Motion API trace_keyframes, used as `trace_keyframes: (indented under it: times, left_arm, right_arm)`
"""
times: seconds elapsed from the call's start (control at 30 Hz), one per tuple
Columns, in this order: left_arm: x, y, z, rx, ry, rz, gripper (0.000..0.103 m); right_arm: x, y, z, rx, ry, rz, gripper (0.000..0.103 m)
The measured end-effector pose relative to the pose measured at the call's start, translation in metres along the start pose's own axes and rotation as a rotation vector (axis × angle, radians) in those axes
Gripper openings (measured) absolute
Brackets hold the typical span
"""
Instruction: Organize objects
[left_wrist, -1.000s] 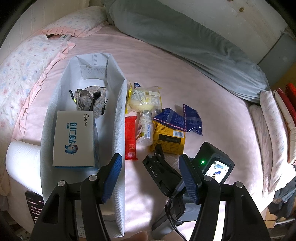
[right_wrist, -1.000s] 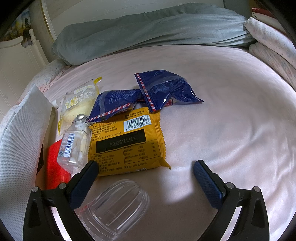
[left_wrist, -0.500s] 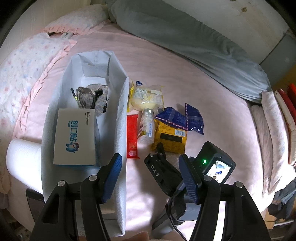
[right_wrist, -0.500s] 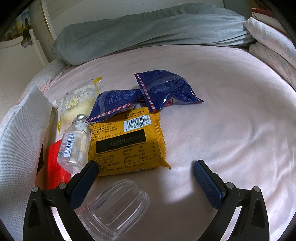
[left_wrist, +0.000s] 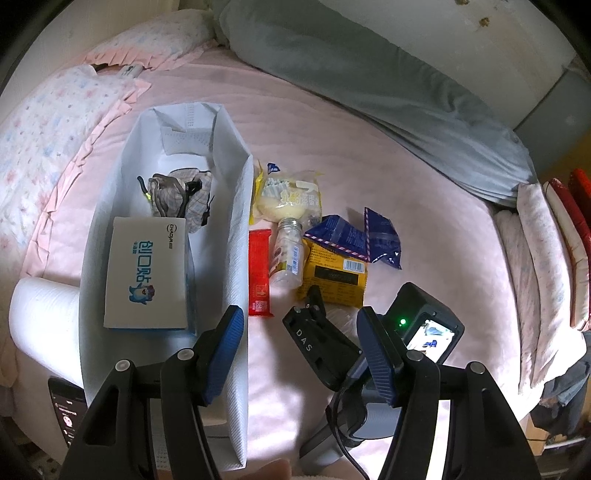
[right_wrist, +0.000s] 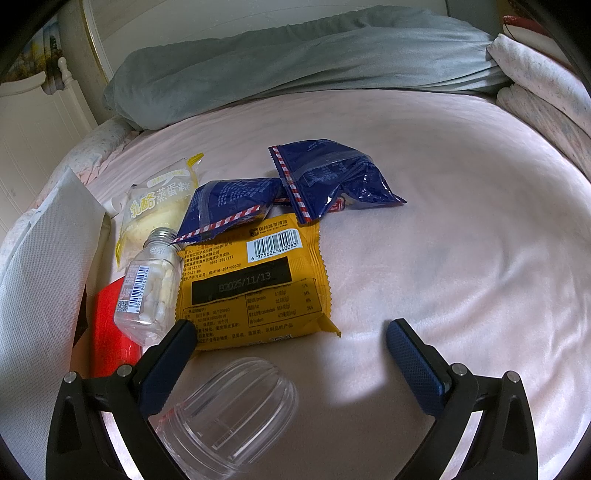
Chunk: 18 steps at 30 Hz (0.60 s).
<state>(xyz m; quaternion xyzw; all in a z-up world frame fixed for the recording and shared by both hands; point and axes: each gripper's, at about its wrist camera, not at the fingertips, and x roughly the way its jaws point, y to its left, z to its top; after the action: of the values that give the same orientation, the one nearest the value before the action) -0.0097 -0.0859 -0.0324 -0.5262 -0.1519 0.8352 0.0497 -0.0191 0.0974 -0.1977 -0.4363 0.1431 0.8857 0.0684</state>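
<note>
A white fabric bin (left_wrist: 236, 236) lies on the pink bed and holds a white box (left_wrist: 147, 273) and a bundle of checked cloth (left_wrist: 181, 195). Right of it lie a red packet (left_wrist: 258, 273), a pill bottle (right_wrist: 147, 288), a yellow packet (right_wrist: 255, 280), a cake packet (right_wrist: 155, 210) and two blue packets (right_wrist: 332, 173). A clear plastic jar (right_wrist: 236, 410) lies between my right gripper's fingers, untouched. My right gripper (right_wrist: 291, 332) is open, low over the bed. My left gripper (left_wrist: 301, 339) hangs open above the bin's near end, with nothing in it.
A grey blanket (right_wrist: 295, 62) runs along the far side of the bed. Floral pillows (left_wrist: 44, 110) lie left of the bin, a paper roll (left_wrist: 40, 321) and a phone (left_wrist: 66, 410) at its near left. Folded bedding (left_wrist: 546, 258) sits at the right edge.
My left gripper has pulled back and up a little, so the bin and packets look smaller. The right gripper's view has not changed.
</note>
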Motion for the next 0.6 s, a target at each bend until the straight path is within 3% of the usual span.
trace_keyframes:
  times: [0.6]
  left_arm:
    - [0.0011,0.0001,-0.0006,0.005,0.006,0.004,0.062]
  right_arm:
    - [-0.0007,-0.0005,-0.0001,0.001,0.000,-0.001,0.103]
